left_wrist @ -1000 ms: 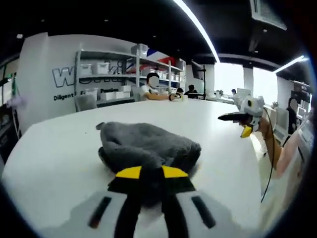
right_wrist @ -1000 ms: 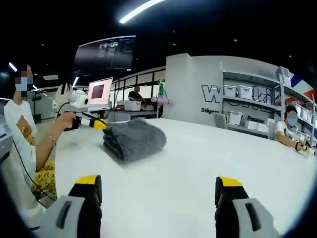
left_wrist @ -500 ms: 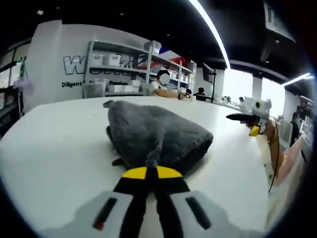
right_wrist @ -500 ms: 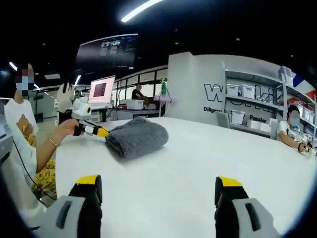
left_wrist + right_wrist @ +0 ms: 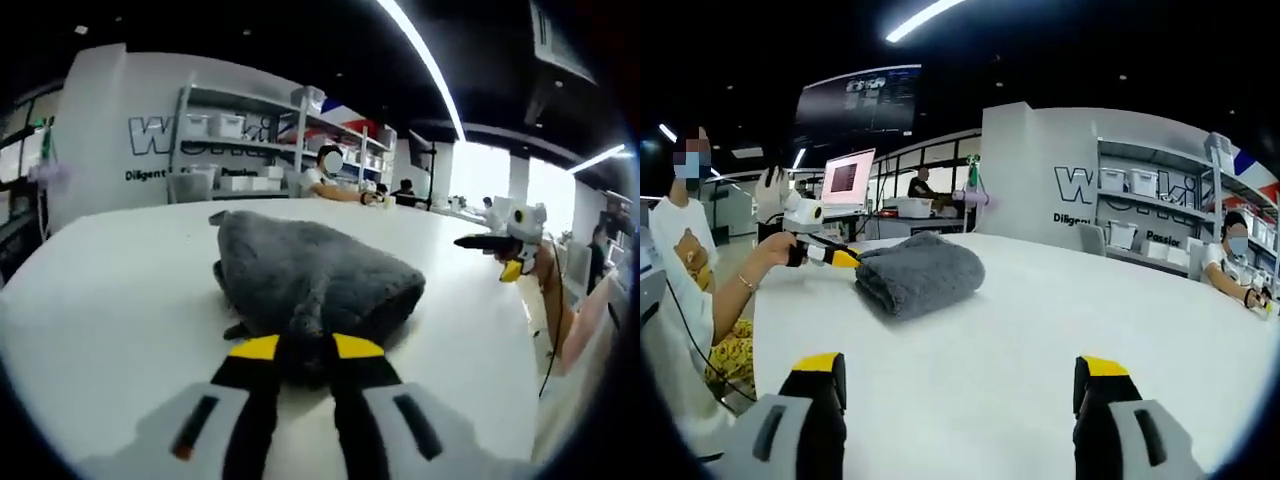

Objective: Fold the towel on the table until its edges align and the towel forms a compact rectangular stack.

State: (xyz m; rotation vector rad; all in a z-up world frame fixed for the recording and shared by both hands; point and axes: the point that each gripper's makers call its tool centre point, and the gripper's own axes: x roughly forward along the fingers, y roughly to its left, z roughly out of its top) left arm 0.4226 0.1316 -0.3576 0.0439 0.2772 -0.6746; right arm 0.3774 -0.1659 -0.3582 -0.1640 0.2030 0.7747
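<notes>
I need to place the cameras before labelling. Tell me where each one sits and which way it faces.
Left gripper view: rides the left claw, low over the white table, facing the folded grey towel; the right claw shows at right.
Right gripper view: rides the open right claw, facing across the table to the towel, left claw and the person's hand.
Shared: towel, table.

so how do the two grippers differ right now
The left gripper has its fingers at the near edge of the grey towel, set narrowly apart. The right gripper has its fingers spread wide, well away from the towel, with only bare white table between them. Both have yellow-tipped fingers.
</notes>
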